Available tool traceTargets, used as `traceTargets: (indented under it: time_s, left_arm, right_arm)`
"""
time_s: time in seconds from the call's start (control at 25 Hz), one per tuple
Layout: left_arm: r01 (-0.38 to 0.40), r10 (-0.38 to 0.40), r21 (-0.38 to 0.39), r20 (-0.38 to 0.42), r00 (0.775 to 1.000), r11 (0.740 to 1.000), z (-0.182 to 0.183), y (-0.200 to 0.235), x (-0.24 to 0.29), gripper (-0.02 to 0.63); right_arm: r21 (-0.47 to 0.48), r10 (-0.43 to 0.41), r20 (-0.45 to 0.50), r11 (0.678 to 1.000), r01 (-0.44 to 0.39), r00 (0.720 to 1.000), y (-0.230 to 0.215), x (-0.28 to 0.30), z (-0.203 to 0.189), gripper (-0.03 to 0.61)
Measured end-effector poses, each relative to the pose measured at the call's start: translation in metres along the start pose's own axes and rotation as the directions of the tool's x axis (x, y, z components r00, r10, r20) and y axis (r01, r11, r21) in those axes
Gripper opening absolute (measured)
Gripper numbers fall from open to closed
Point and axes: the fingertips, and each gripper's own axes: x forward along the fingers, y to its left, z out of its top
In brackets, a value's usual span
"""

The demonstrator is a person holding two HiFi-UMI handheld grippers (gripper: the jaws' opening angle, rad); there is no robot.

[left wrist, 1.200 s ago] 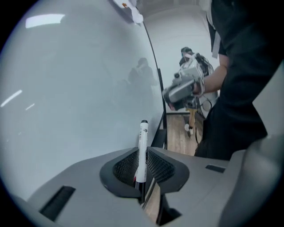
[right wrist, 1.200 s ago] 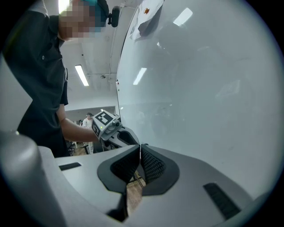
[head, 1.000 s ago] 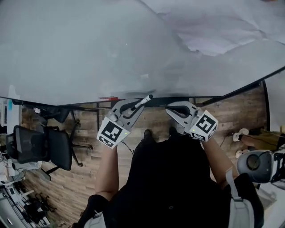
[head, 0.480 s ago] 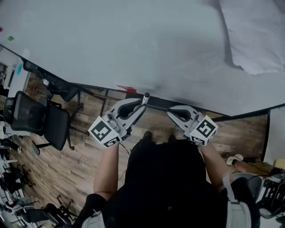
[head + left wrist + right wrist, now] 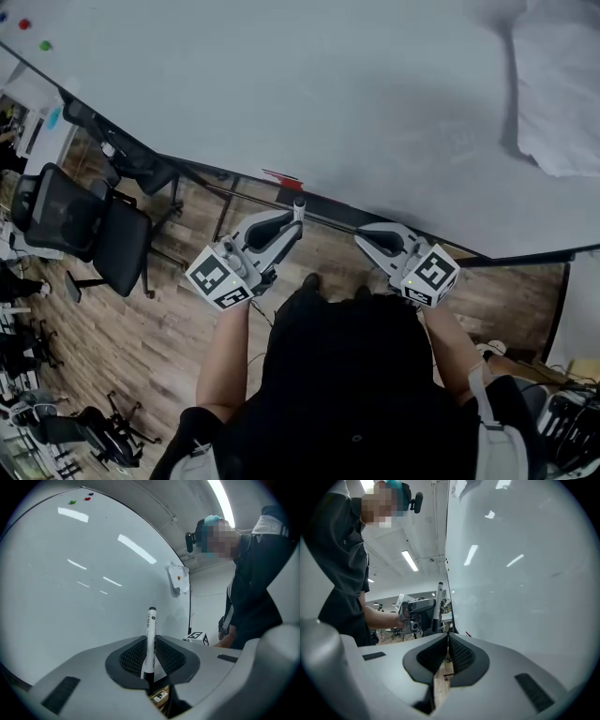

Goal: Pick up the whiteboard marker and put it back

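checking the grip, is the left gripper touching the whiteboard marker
Touching: in the left gripper view, the left gripper clamps the whiteboard marker at its lower end.

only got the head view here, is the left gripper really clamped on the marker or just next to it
Observer: Clamped. In the left gripper view the left gripper has its jaws shut on the white-barrelled whiteboard marker, which stands upright out of them.
Operator: ok and the right one, anything in it
Observer: Nothing. In the right gripper view the right gripper has its jaws pressed together with nothing between them.
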Motion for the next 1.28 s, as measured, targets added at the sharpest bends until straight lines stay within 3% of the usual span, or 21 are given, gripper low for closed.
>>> traceTargets:
  time_s: [0.96, 1.28]
  left_arm:
    - [0.020, -0.020, -0.034, -0.007, 1.000, 0.999, -0.005, 0.014, 0.013, 0.072]
    - [0.027, -0.027, 0.003, -0.073, 0.997, 1.000, -0.014, 0.017, 0.024, 0.072]
  right_arm:
    - [0.007, -0.035, -0.014, 0.999, 0.035, 0.999, -0.014, -0.014, -0.009, 0.021]
    - [0.024, -0.068, 0.000, 0.997, 0.068, 0.998, -0.021, -0.021, -0.009, 0.021]
